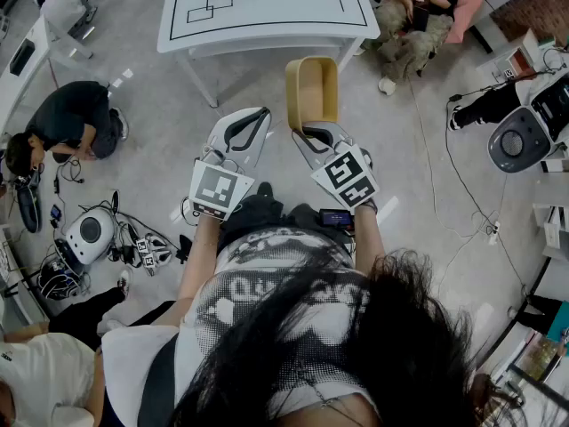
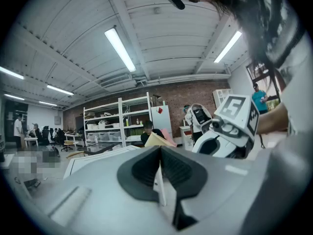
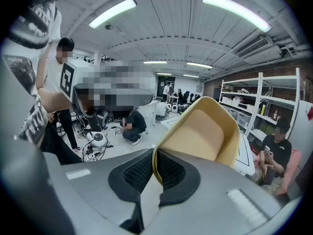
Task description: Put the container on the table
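Above the floor, short of the table (image 1: 267, 34), the container (image 1: 311, 92) is held by its rim in the right gripper's (image 1: 308, 133) closed jaws. The left gripper's (image 1: 255, 114) jaws seem shut, with nothing between them.

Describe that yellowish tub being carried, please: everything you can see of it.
The container is a tan-yellow tub, seemingly smooth plastic, with rounded corners, a thick rim and a paler, empty inside. It hangs tilted in the air over the floor, just short of the white table. Only the right claw touches it, pinching one wall at the rim.
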`<action>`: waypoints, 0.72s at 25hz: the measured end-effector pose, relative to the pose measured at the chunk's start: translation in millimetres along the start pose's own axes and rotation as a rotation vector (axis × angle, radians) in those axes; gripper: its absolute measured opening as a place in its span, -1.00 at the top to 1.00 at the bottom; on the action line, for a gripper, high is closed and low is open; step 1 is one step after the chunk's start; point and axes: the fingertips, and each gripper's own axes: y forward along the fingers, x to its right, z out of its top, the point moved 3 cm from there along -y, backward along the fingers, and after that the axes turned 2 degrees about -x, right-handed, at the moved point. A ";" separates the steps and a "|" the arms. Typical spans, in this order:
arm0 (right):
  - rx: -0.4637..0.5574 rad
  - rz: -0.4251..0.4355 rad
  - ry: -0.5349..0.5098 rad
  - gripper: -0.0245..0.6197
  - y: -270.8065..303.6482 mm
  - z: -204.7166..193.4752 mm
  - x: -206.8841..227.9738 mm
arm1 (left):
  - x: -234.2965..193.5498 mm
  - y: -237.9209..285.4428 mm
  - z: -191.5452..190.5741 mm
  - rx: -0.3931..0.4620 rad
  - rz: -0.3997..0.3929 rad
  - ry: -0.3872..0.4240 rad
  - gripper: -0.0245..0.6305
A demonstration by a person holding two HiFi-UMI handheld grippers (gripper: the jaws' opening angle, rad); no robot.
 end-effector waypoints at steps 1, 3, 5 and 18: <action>-0.001 0.000 0.000 0.86 2.6 2.4 -2.6 | -3.8 -2.8 -1.5 -0.001 0.001 0.000 0.93; -0.003 0.001 0.002 0.86 8.9 6.8 -6.4 | -11.9 -6.7 -4.6 -0.004 0.000 -0.002 0.93; -0.006 0.002 0.007 0.86 17.0 10.7 -6.6 | -21.2 -6.4 -7.1 -0.003 -0.003 -0.005 0.93; -0.006 -0.022 0.050 0.86 61.2 34.8 -6.3 | -69.2 -6.2 -23.6 0.000 -0.055 -0.007 0.93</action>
